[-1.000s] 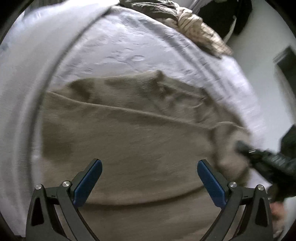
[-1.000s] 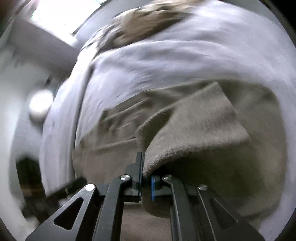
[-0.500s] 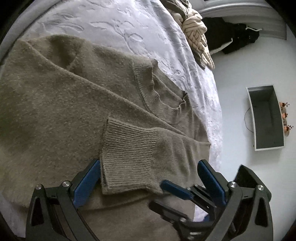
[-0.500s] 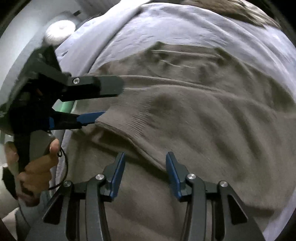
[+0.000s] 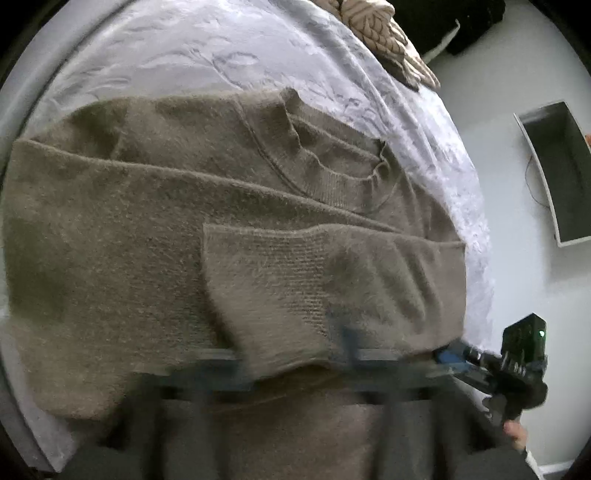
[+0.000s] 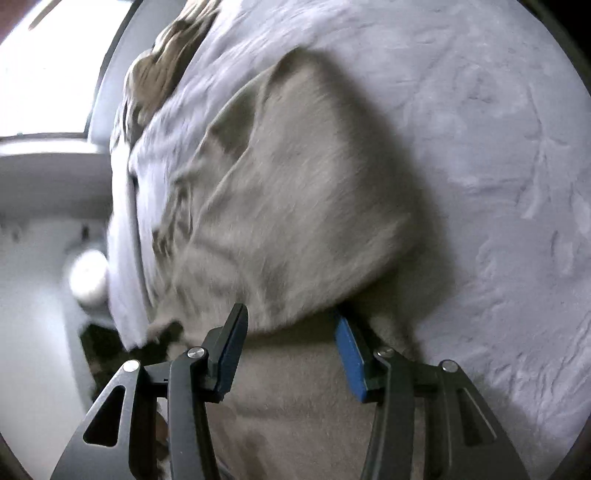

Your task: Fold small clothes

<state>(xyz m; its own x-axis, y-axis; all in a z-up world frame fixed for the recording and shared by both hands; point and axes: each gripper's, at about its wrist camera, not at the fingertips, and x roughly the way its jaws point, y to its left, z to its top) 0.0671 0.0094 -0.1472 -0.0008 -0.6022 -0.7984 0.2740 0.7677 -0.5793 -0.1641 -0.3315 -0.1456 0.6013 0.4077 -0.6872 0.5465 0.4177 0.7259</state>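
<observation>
A taupe knit sweater [image 5: 155, 236] lies flat on a pale lavender bedspread [image 5: 207, 59], neck band toward the far right. One sleeve [image 5: 295, 280] lies folded across the body, cuff toward the left. My left gripper [image 5: 291, 376] is smeared by motion blur low in its view, over the sweater; its jaw state is unreadable. My right gripper [image 6: 290, 350] is open, its fingers straddling the sweater's edge [image 6: 288, 206] without closing on it. It also shows at the lower right of the left wrist view [image 5: 491, 369].
A heap of beige and striped clothes [image 5: 384, 33] lies at the far end of the bed, also seen in the right wrist view [image 6: 162, 62]. A grey open box [image 5: 561, 170] stands on the floor beyond the bed's right edge. A round white object [image 6: 90, 277] sits on the floor.
My right gripper let go of the sleeve, which now lies across the sweater's body, opened wider and drew back to the right edge. My left gripper is moving fast and blurred.
</observation>
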